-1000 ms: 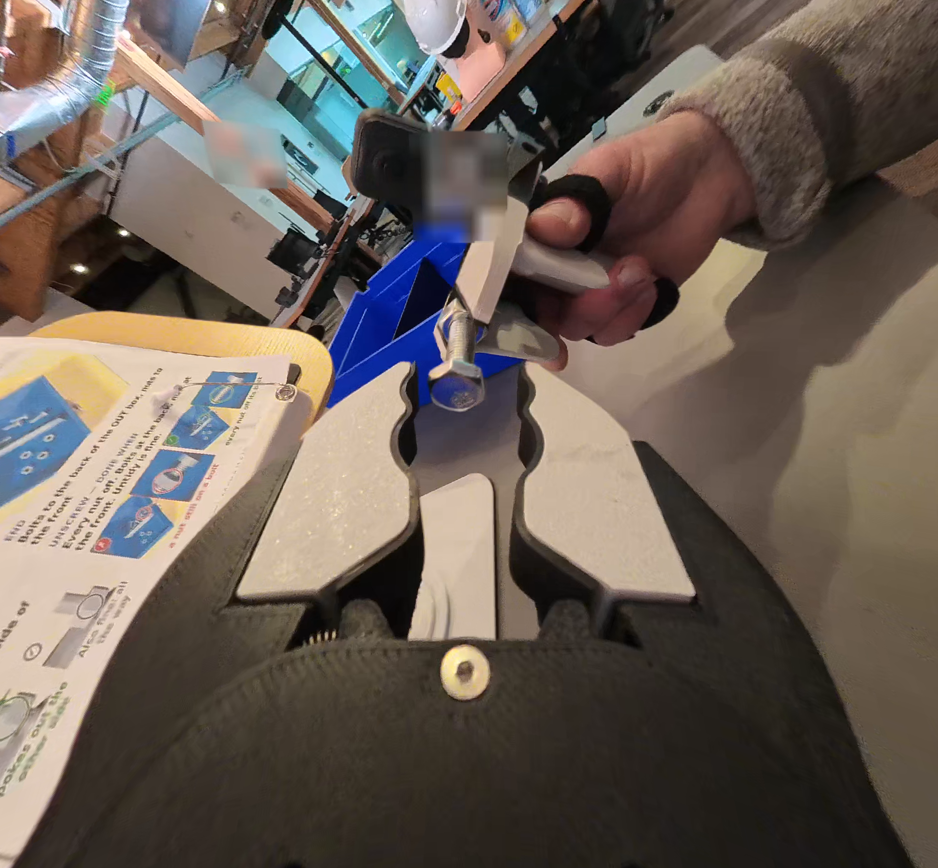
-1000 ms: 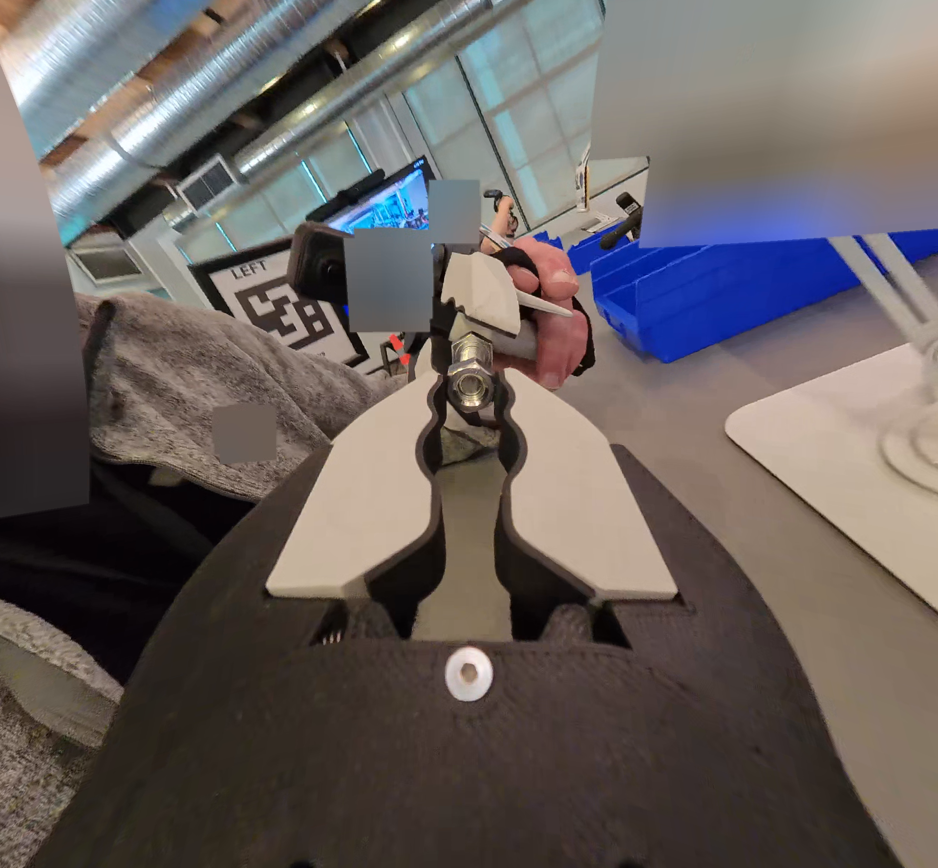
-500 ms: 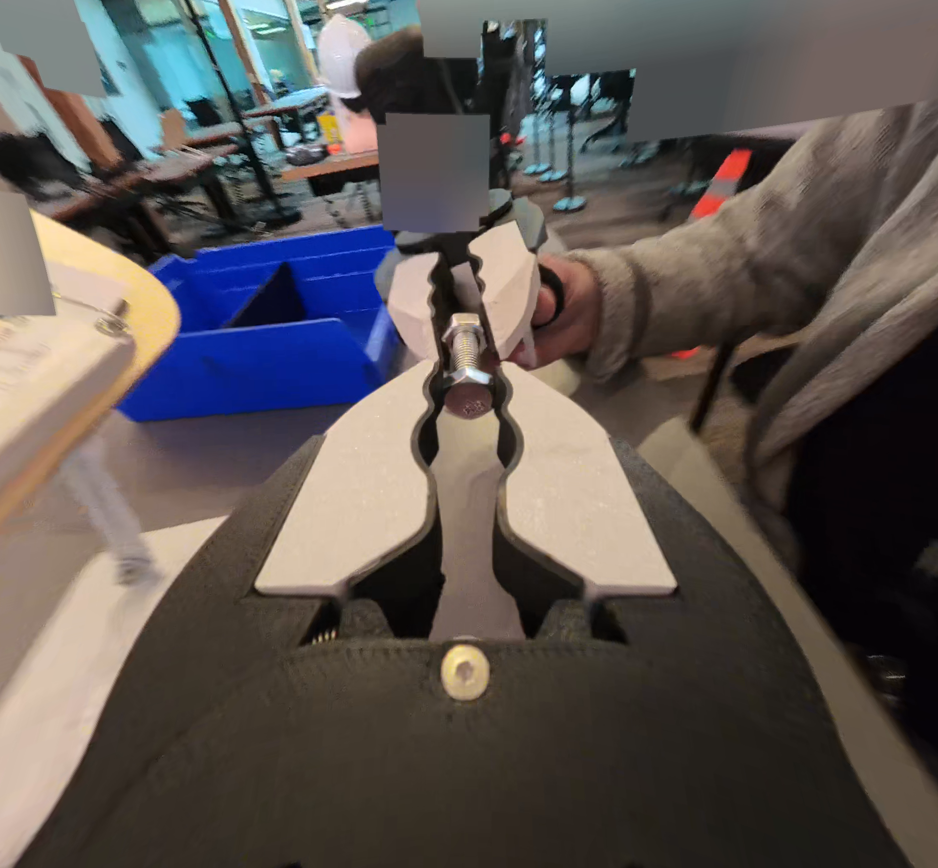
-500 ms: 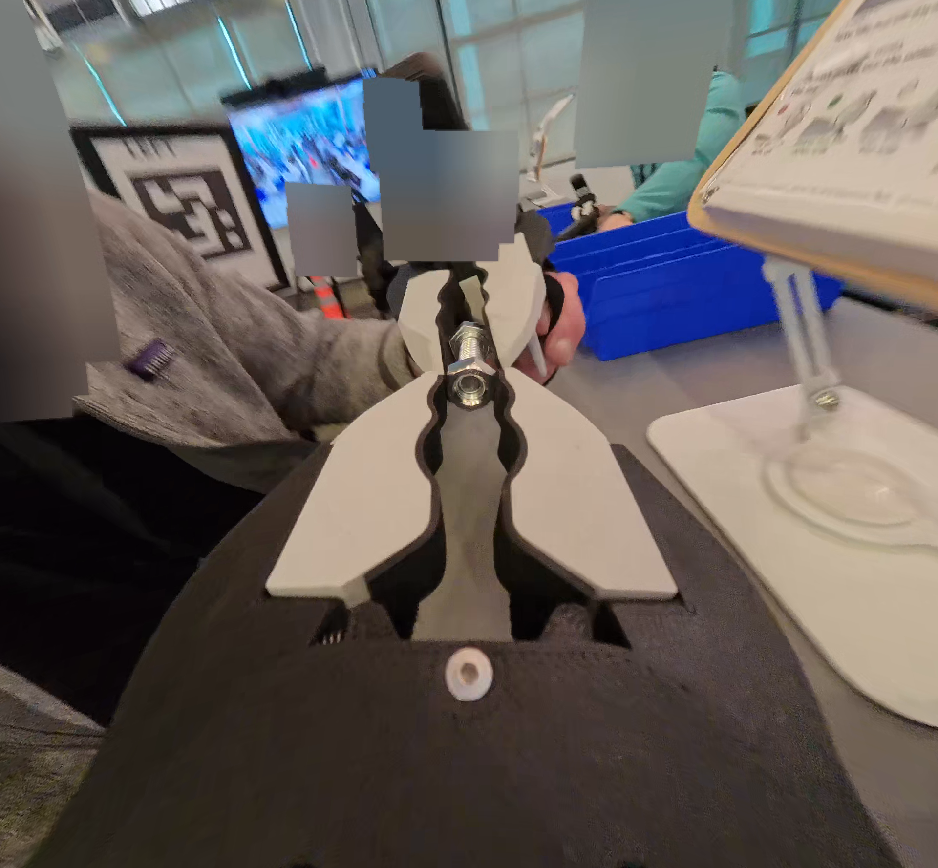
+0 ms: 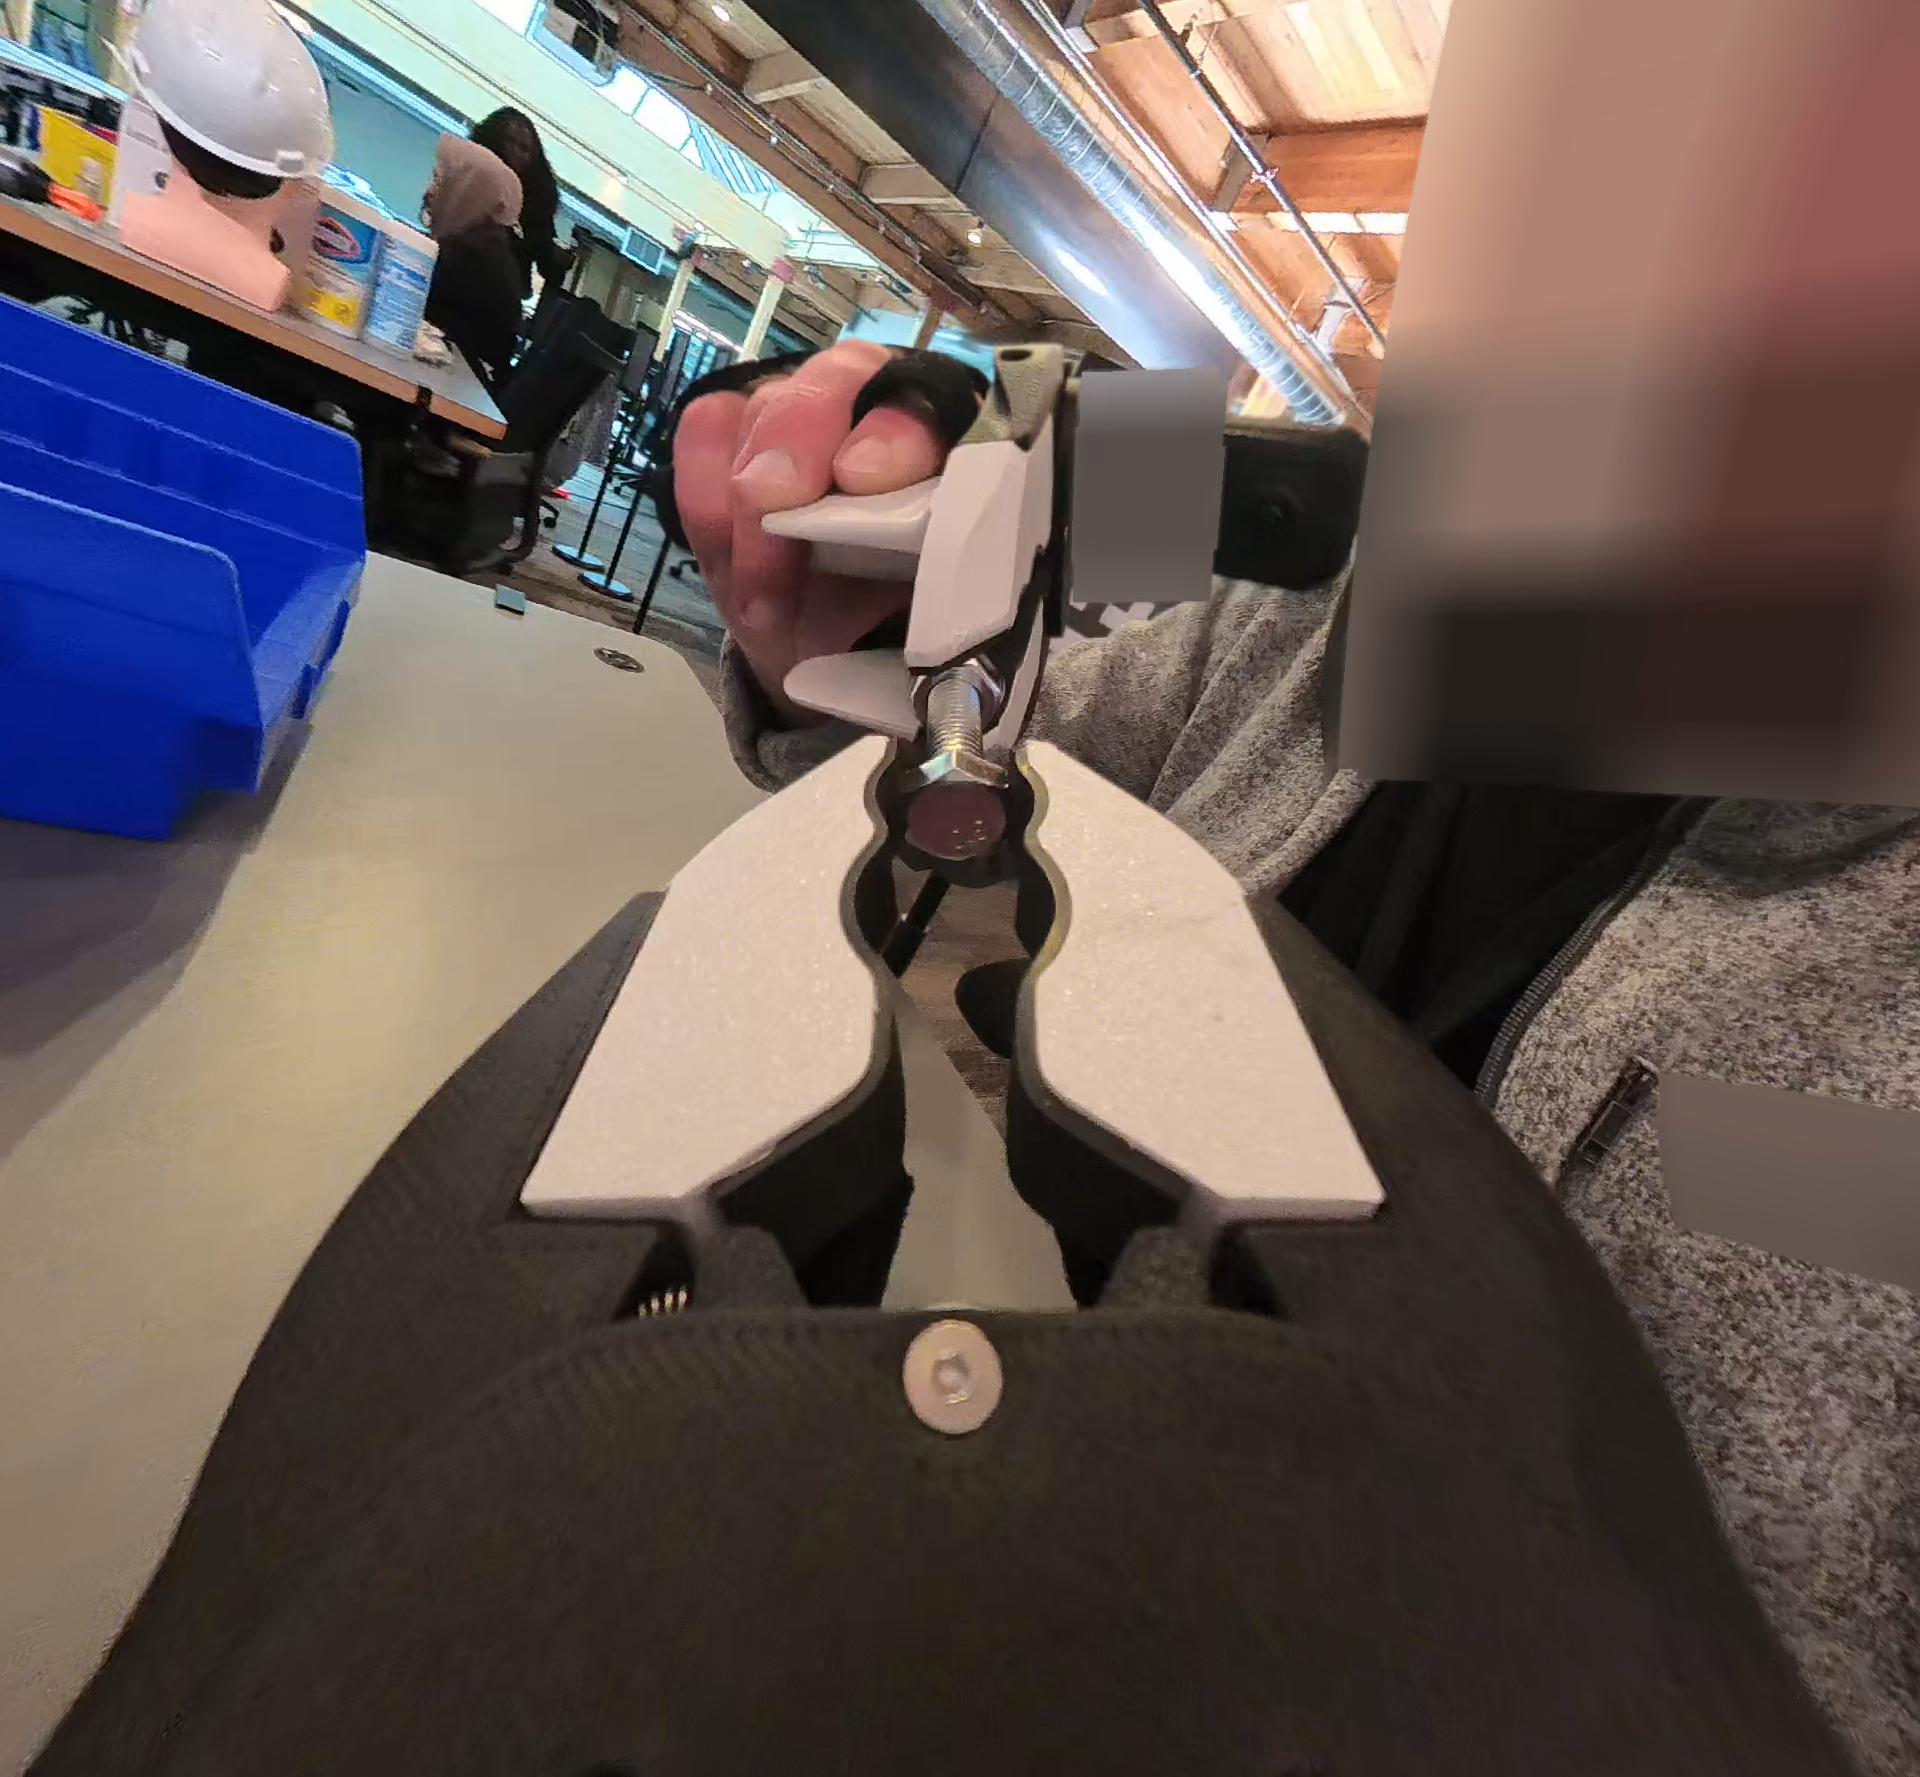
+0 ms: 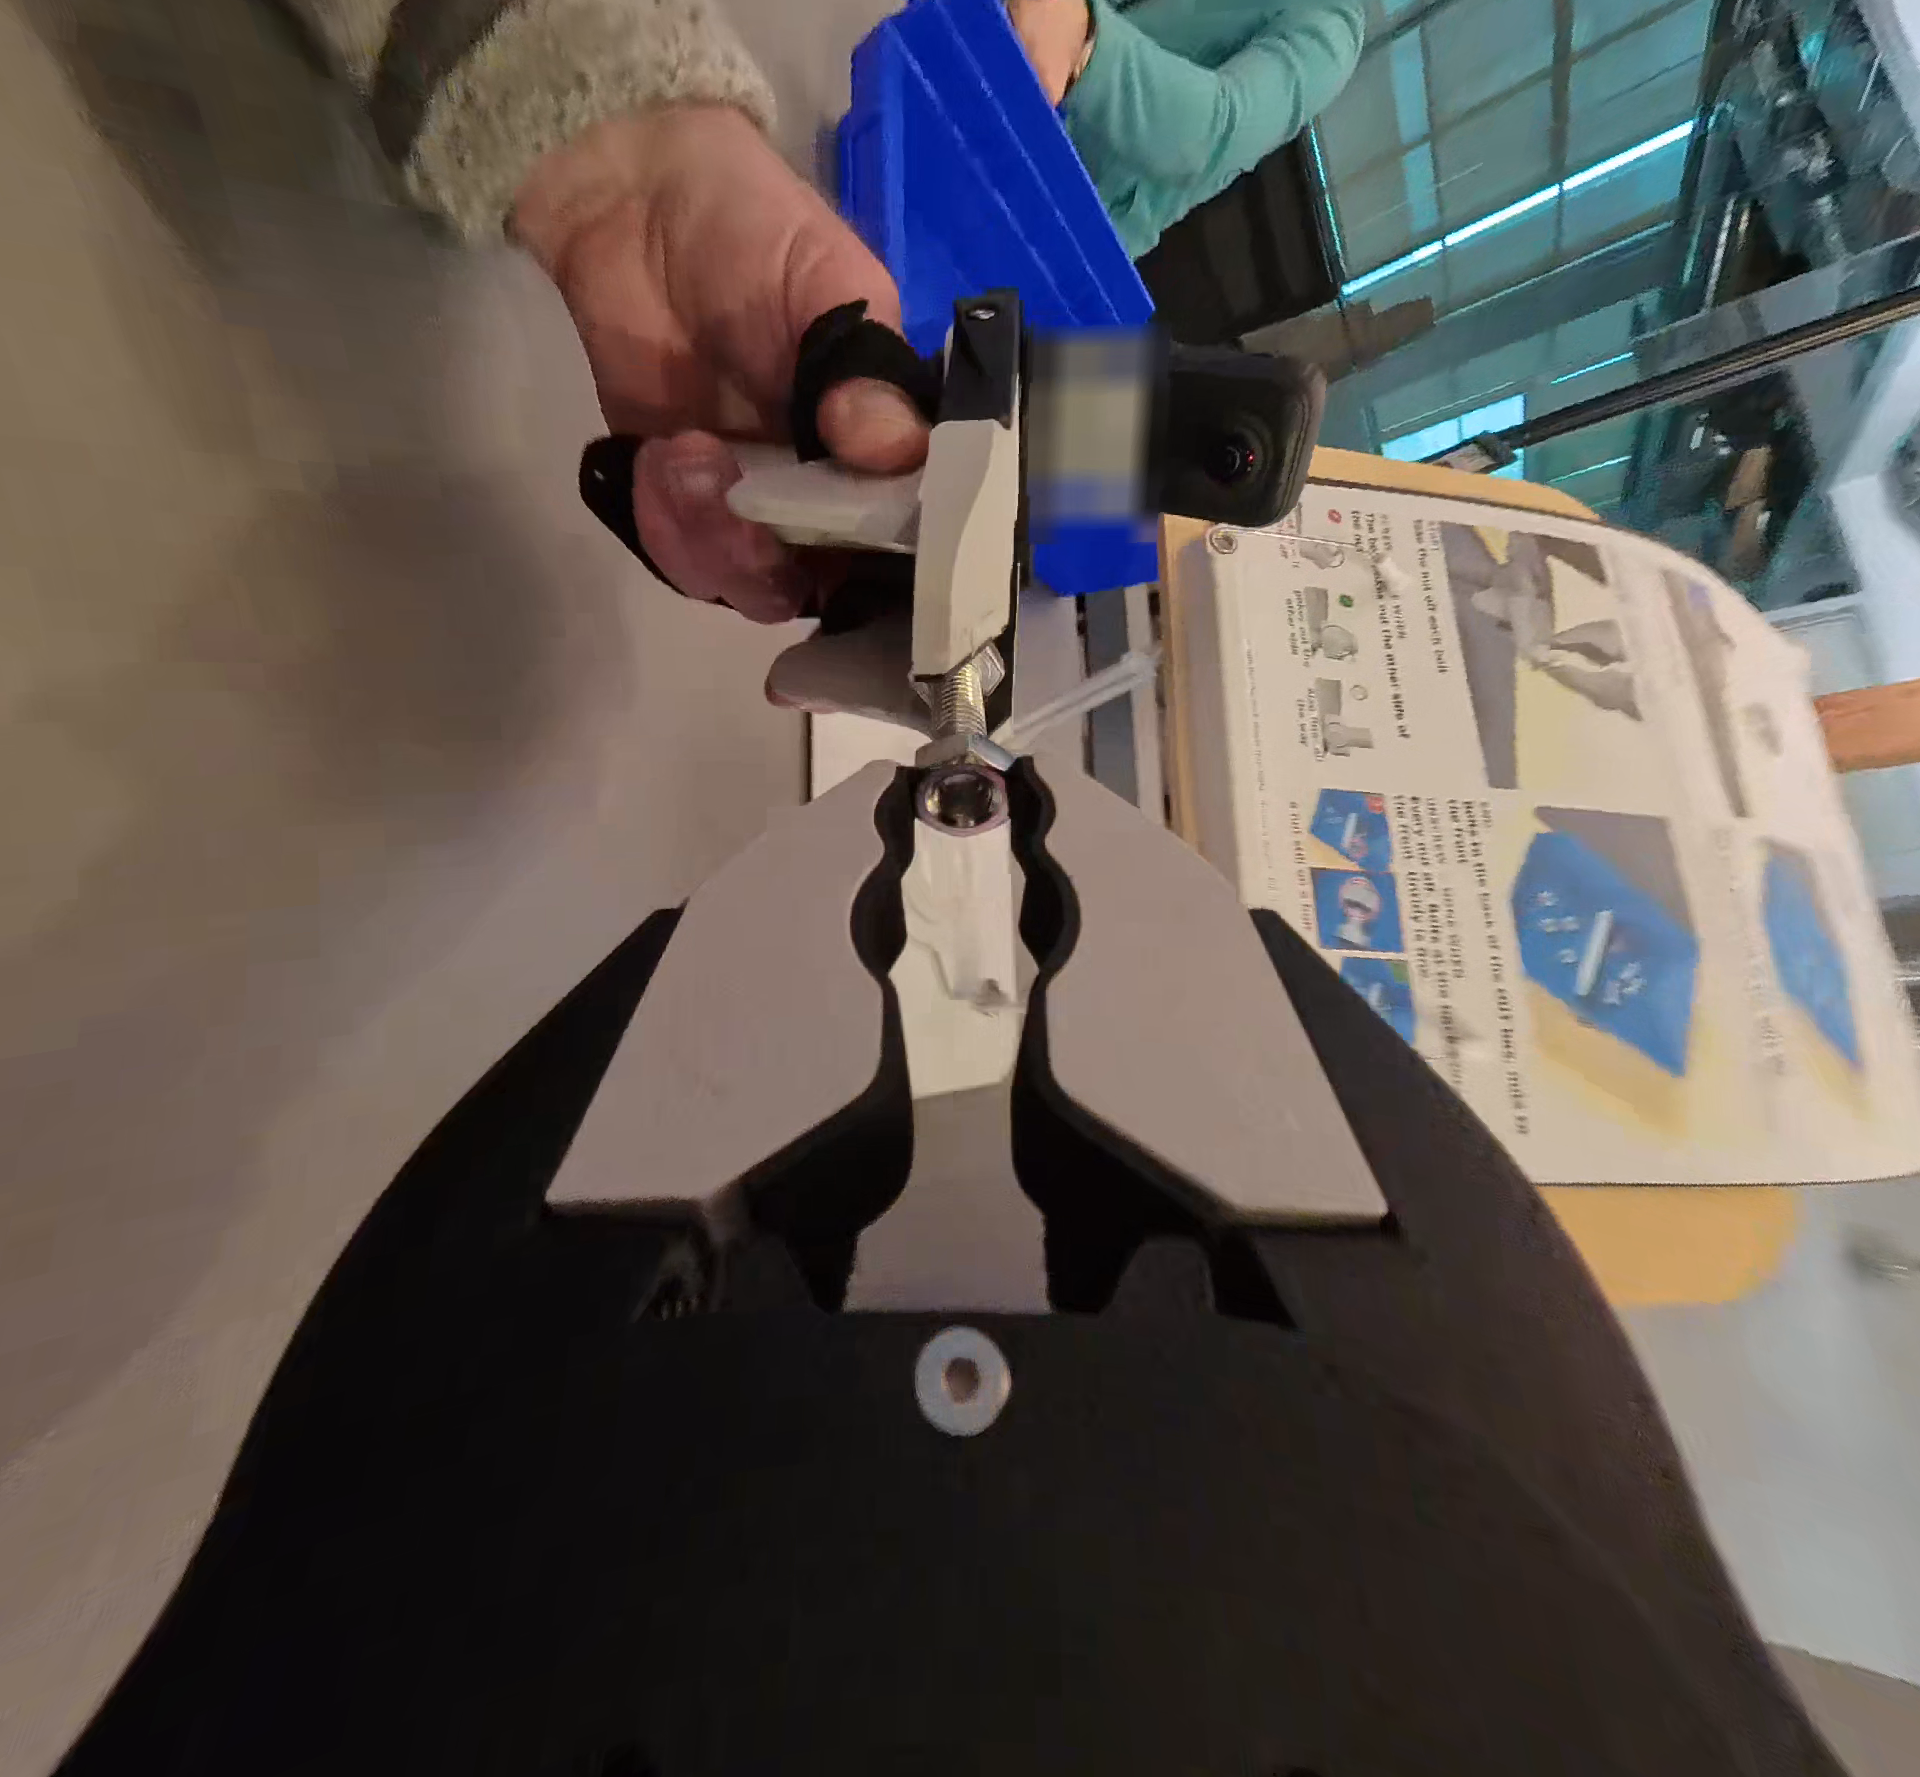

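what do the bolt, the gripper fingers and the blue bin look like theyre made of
Bolt: bright metal, likely steel; shiny threads and hex head.
Left gripper fingers: matte white plastic, faintly grainy, perhaps printed, with dark inner pads.
Blue bin: smooth moulded plastic, with an even colour and a slight gloss.

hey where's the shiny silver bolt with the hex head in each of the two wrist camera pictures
Left wrist view: the shiny silver hex-head bolt sits just above centre, head clamped between the near white fingertips.
Right wrist view: the same bolt sits just above centre, running up into the far gripper.
Shared landmark: the blue plastic bin.
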`<act>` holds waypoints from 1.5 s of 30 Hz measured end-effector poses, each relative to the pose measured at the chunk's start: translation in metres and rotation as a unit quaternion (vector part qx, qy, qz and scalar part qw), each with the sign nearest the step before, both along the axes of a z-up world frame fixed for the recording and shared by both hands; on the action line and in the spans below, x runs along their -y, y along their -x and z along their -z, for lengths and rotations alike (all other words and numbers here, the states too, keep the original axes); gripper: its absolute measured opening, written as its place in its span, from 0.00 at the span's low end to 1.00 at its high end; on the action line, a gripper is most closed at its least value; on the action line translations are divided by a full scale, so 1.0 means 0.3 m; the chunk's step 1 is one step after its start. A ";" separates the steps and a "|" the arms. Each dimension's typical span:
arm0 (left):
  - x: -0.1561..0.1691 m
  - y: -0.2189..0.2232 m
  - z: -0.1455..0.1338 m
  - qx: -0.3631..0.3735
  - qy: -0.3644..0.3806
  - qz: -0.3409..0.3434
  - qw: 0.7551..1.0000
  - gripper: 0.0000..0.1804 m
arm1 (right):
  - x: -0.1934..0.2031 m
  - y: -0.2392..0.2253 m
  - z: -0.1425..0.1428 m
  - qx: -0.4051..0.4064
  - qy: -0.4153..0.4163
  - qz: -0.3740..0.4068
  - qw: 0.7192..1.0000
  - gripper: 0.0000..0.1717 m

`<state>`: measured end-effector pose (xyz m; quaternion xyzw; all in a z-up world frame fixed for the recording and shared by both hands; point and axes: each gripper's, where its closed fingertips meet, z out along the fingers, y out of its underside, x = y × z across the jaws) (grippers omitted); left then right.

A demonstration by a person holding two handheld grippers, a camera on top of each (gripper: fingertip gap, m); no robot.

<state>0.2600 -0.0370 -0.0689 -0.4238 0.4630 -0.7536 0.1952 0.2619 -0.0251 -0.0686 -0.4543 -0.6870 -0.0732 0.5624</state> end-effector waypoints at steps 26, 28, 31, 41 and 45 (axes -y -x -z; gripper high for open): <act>0.023 0.012 -0.011 0.017 0.036 0.052 0.998 0.10 | 0.026 0.013 -0.013 0.113 -0.152 0.019 0.982 0.10; 0.025 0.011 -0.006 0.014 0.038 0.057 0.998 0.10 | 0.028 0.011 -0.009 0.133 -0.171 0.018 0.976 0.10; 0.025 0.007 -0.003 0.013 0.043 0.057 0.997 0.10 | 0.030 0.008 -0.005 0.132 -0.163 0.013 0.978 0.11; 0.003 -0.011 -0.012 0.031 -0.009 -0.001 0.999 0.20 | 0.003 -0.004 -0.005 0.039 -0.070 0.022 0.997 0.11; -0.035 -0.026 0.014 0.017 -0.119 -0.089 0.989 0.26 | -0.002 -0.013 -0.006 -0.043 0.031 0.015 0.998 0.11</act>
